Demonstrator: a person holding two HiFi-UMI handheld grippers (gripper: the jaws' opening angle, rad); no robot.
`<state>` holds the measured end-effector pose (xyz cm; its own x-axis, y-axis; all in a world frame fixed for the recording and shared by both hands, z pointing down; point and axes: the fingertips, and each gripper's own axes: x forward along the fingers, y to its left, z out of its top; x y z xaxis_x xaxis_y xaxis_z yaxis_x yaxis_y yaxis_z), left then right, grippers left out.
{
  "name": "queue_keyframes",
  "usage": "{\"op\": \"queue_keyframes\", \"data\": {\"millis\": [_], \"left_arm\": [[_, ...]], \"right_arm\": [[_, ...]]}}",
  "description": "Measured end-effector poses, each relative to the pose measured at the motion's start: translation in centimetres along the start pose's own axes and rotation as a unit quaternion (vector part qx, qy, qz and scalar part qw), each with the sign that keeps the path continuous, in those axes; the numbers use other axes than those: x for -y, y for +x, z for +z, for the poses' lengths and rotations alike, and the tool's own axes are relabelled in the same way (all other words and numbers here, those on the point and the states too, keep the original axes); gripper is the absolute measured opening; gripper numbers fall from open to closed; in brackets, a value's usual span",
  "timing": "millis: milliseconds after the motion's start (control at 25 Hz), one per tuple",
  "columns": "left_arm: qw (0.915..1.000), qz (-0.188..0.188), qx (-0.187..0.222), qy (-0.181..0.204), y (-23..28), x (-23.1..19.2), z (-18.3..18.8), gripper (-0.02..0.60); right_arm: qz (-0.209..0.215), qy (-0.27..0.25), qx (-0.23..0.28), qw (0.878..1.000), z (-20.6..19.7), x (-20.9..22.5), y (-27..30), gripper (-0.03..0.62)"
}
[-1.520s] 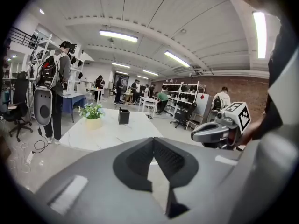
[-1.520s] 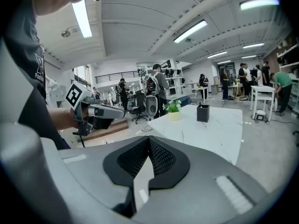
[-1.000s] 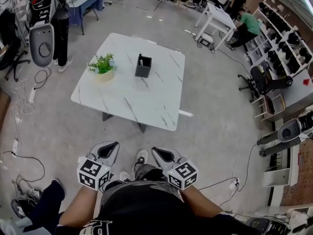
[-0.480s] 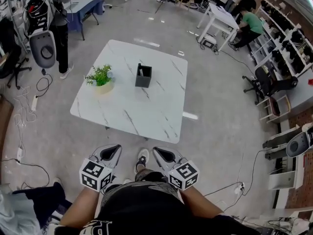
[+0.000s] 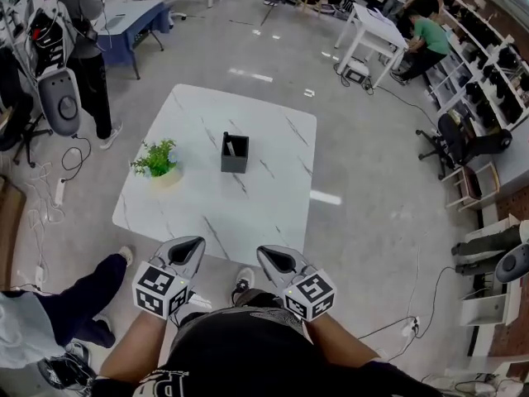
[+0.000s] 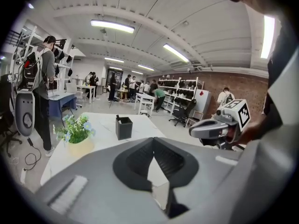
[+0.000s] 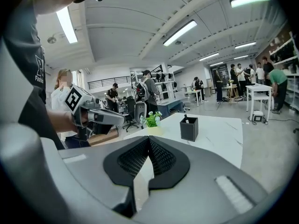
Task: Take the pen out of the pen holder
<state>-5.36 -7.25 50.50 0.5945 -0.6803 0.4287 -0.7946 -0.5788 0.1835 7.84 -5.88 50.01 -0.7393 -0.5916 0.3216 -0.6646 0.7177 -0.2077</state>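
A black square pen holder (image 5: 235,154) stands near the middle of a white marble table (image 5: 248,201), with a dark pen (image 5: 225,140) sticking up out of it. My left gripper (image 5: 193,243) and right gripper (image 5: 265,254) are held close to my body, short of the table's near edge and well away from the holder. Both are shut with nothing in them. The left gripper view shows the holder (image 6: 124,128) far beyond its own jaws. In the right gripper view the holder (image 7: 189,129) and pen (image 7: 185,118) also stand far off.
A small potted plant (image 5: 159,162) sits on the table left of the holder. A person's dark-trousered leg (image 5: 78,296) is close at my left. Other people, a blue table (image 5: 132,13), white tables (image 5: 370,23), chairs and floor cables ring the room.
I have stepped closer: the table's near edge now lies just ahead of the grippers. The grippers keep their pose. The person's leg at the left has moved in.
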Motion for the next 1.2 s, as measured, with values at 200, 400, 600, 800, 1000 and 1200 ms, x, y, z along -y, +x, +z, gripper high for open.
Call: {"op": "queue_keyframes", "data": {"millis": [200,400,600,800,1000,1200], "left_arm": [[1.0,-0.003,-0.005,-0.005,3.4,-1.1,2.1,0.057],[0.9993,0.005,0.0,-0.036,6.0,-3.5,4.0,0.057],[0.9997,0.018,-0.001,-0.016,7.6,-4.1,5.0,0.057],[0.9999,0.014,-0.005,0.004,8.5,-4.8,5.2,0.057],[0.9997,-0.014,-0.002,0.017,9.6,-5.8,6.4,0.057],[0.9981,-0.052,-0.008,0.033,10.2,-6.9,7.3,0.057]], "right_arm": [[0.008,0.0,0.008,1.0,2.0,3.6,1.9,0.0],[0.026,0.001,0.005,1.0,3.3,6.3,4.3,0.0],[0.034,0.002,0.006,0.999,3.7,7.8,5.4,0.0],[0.026,0.0,0.013,1.0,4.6,8.6,6.3,0.0],[-0.004,0.0,0.017,1.0,5.5,9.4,7.2,0.0],[-0.044,0.011,0.025,0.999,6.7,9.7,8.0,0.0]]}}
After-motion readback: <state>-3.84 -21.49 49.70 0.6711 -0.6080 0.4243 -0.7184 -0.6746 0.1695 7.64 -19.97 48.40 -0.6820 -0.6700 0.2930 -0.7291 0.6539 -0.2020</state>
